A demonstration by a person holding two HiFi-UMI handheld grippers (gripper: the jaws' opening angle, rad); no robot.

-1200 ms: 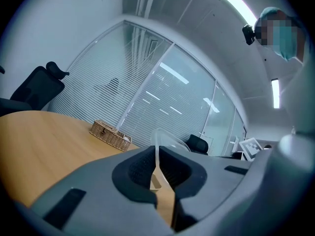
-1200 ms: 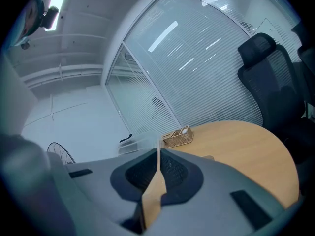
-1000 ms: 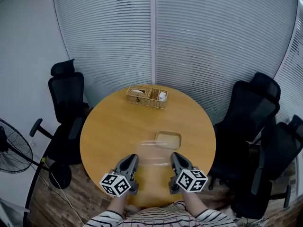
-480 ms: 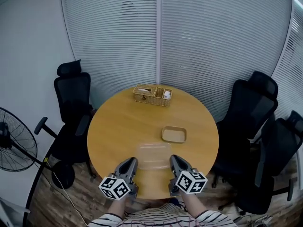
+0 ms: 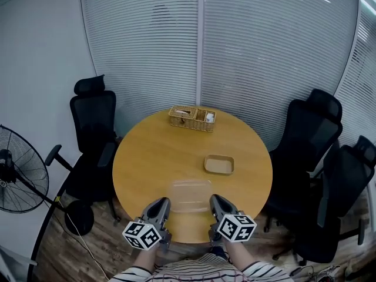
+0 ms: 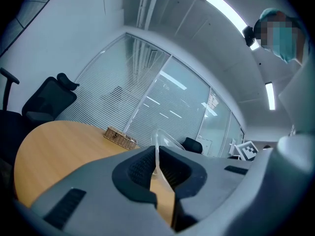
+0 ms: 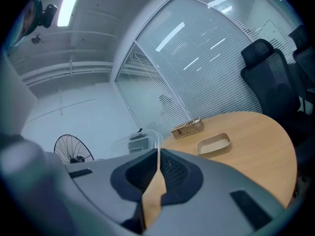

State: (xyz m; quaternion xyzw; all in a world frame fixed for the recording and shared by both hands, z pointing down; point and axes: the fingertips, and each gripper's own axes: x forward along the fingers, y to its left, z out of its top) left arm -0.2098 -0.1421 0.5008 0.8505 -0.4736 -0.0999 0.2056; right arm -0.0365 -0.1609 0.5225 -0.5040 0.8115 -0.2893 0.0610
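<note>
A clear plastic container (image 5: 189,194) hangs over the near edge of the round wooden table (image 5: 147,157), held from both sides. My left gripper (image 5: 160,205) is shut on its left rim, and the thin clear edge (image 6: 157,149) stands pinched between the jaws of my left gripper (image 6: 156,165). My right gripper (image 5: 216,204) is shut on the right rim, where the clear container (image 7: 135,142) rises above the closed jaws of my right gripper (image 7: 157,165). A beige tray (image 5: 219,164) lies on the table beyond the container, apart from it.
A wicker basket (image 5: 192,118) sits at the table's far edge. Black office chairs stand left (image 5: 94,122) and right (image 5: 311,140) of the table. A floor fan (image 5: 20,172) is at far left. A wall of glass with blinds (image 5: 247,51) runs behind.
The clear container has come back from beside the beige tray toward the table's near edge, with both grippers still shut on it. The head view has drawn back a little.
</note>
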